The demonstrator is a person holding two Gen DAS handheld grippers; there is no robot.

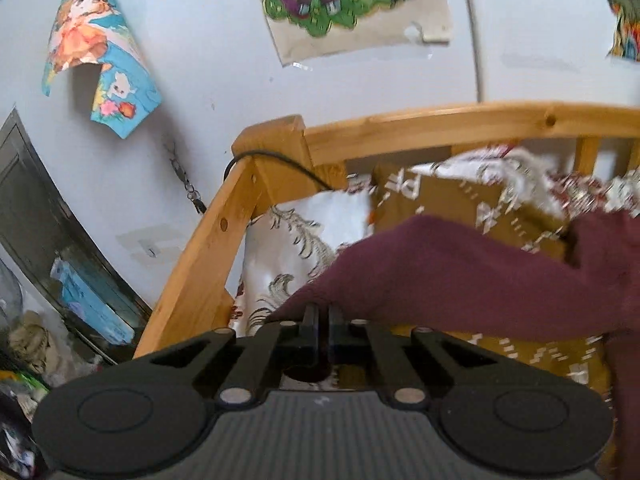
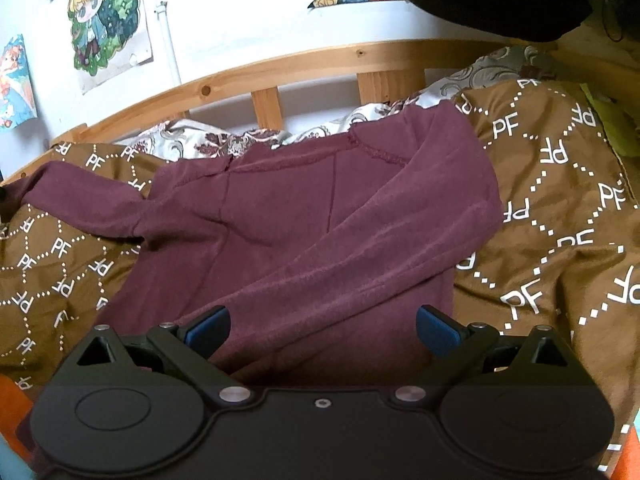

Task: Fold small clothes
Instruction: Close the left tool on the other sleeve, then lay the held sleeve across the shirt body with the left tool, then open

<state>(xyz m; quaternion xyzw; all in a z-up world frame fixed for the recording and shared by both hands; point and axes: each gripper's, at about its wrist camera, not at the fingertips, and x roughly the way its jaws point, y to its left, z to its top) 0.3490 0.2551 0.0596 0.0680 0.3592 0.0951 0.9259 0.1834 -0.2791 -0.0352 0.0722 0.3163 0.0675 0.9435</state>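
Maroon top (image 2: 304, 216) lies on the bed's brown cover (image 2: 560, 208), one sleeve already across; left hand-held gripper (image 1: 320, 316) pinches the other sleeve's cuff to fold it, right hand-held gripper (image 2: 322, 328) wide, empty.

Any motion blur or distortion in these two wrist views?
Left wrist view: bedding and maroon sleeve smeared by motion blur, left gripper itself sharp, shut on the sleeve. Right wrist view: sharp; maroon top crisp, right gripper open. Both: fisheye bows the wooden bed rail.
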